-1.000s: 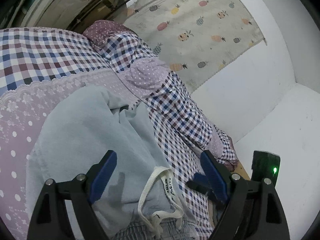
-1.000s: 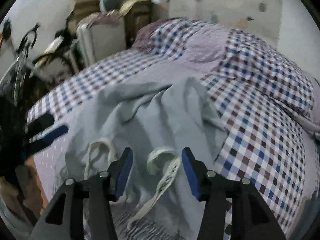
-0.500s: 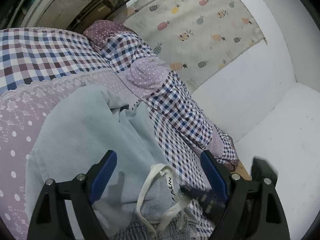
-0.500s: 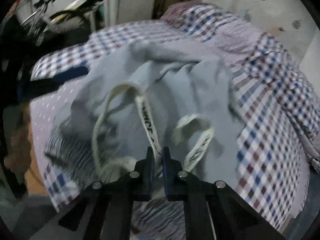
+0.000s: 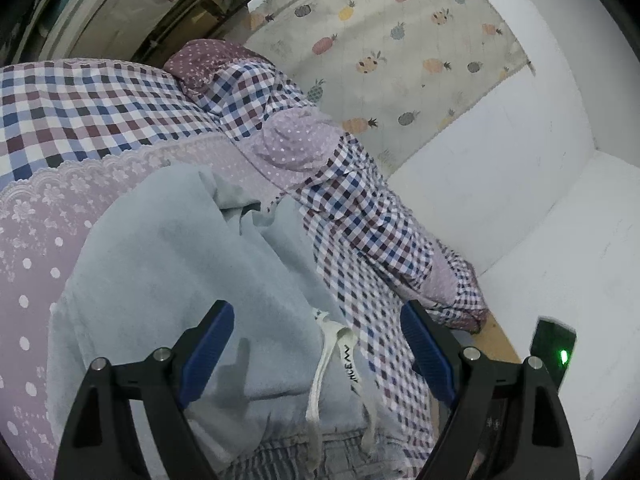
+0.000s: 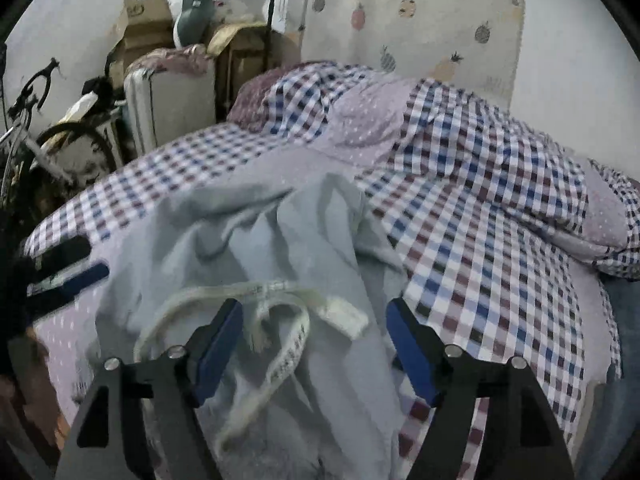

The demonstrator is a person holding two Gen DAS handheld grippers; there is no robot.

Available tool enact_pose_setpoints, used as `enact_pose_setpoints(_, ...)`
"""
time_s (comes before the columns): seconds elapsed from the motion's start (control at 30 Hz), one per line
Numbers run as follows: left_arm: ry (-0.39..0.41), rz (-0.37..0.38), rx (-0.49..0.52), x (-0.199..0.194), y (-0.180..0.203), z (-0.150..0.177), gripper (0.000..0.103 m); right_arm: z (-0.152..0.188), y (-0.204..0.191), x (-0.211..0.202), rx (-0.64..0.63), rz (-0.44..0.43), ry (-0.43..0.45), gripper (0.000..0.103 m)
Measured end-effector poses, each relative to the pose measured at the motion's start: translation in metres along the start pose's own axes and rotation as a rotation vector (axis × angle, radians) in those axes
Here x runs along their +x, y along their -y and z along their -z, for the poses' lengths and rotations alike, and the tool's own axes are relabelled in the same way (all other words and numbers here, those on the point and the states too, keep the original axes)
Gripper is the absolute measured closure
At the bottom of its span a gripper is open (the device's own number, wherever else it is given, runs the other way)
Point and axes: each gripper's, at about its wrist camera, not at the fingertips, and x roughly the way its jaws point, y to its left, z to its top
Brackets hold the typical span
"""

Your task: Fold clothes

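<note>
A pale grey-blue pair of drawstring shorts (image 5: pixel 180 264) lies crumpled on the bed, waistband toward me. Its white drawstring (image 5: pixel 332 364) trails over the waistband in the left wrist view and lies looped (image 6: pixel 276 320) between the fingers in the right wrist view. My left gripper (image 5: pixel 316 344) hovers open above the waistband, holding nothing. My right gripper (image 6: pixel 314 334) is open over the garment (image 6: pixel 280 232) with the cord loops loose between its blue pads. The left gripper's blue pad (image 6: pixel 68 284) shows at the left edge of the right wrist view.
The bed has a checked sheet (image 6: pixel 480 220) and a lilac dotted cover (image 5: pixel 28 248). A bunched checked duvet (image 5: pixel 352 208) runs along the white wall (image 5: pixel 500 184). A suitcase (image 6: pixel 168 100), boxes and a bicycle (image 6: pixel 36 136) stand beyond the bed's far left.
My right gripper shut on the drawstring half a second ago, then opened and let it drop while pulling back. The cord has shifted on the waistband. The left gripper stayed put, open.
</note>
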Motion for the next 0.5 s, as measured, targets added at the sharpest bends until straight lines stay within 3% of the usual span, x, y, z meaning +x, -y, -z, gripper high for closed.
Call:
enact_pose_setpoints(0.23,0.002,-0.053,0.052,0.009,0.016,0.019,0.015,0.084,0.023,-0.019,0.049,-0.013,-0.004,0.025)
enact_pose_setpoints(0.4,0.009,-0.093,0.099,0.015,0.031,0.034,0.015,0.133,0.025,-0.039,0.031,-0.031,0.065,0.025)
enact_pose_setpoints(0.5,0.012,-0.123,0.127,0.016,0.036,0.045,0.015,0.15,0.035,-0.04,0.089,-0.04,0.108,0.025)
